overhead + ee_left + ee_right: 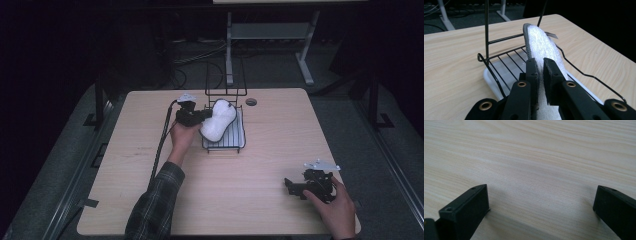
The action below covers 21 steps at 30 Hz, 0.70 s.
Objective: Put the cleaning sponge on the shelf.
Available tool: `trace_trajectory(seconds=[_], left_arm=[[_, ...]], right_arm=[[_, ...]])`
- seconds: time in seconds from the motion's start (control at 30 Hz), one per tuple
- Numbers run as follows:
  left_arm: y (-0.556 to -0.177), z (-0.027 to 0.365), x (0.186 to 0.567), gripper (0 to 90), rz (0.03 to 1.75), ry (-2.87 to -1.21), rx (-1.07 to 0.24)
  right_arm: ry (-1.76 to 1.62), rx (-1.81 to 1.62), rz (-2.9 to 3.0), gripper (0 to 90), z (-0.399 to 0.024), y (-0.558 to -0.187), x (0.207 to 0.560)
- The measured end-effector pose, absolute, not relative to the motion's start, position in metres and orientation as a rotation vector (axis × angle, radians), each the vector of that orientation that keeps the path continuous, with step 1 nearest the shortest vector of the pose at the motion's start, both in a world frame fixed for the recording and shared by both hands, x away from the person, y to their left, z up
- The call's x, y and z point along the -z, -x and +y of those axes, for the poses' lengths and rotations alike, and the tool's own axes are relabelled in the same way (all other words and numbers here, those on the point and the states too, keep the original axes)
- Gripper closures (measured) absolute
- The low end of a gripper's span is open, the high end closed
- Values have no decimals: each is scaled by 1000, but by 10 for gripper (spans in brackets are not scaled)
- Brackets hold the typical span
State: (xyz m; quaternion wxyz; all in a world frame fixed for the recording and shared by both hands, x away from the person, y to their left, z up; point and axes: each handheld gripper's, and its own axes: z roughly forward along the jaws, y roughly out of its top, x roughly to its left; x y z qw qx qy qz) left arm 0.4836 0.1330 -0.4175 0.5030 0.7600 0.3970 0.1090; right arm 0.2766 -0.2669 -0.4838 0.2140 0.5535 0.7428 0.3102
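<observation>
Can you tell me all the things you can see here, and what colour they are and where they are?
Table: one, light wood, under everything.
Wire rack: one, black, far middle of the table.
Tray: one, white, under the rack.
Insole: one, white and fuzzy with a grey edge, standing on edge in the rack.
Round hole cover: one, dark, on the table right of the rack.
Table frame: one, pale grey, on the floor behind.
Left gripper: one, black, fingers pinching the insole.
Right gripper: one, black, fingers wide apart over bare table, near right corner.
Hands: two, each holding a gripper; the left sleeve is plaid.
</observation>
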Motion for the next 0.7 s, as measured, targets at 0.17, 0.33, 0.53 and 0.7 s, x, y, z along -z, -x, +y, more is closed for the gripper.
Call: trace_trajectory(seconds=[0.17,0.33,0.53,0.7], left_arm=[[-484,133,419,788,970,-1850,-277],[-484,132,419,748,972,-1857,-290],[-482,133,416,690,964,-1867,-305],[-476,135,413,728,941,-1871,-309]], right_arm=[[-1536,-861,2061,0,-267,-277,484],[-1535,-861,2061,0,-267,-277,484],[-1534,-861,2060,0,-267,-277,484],[-1536,-861,2061,0,-267,-277,484]])
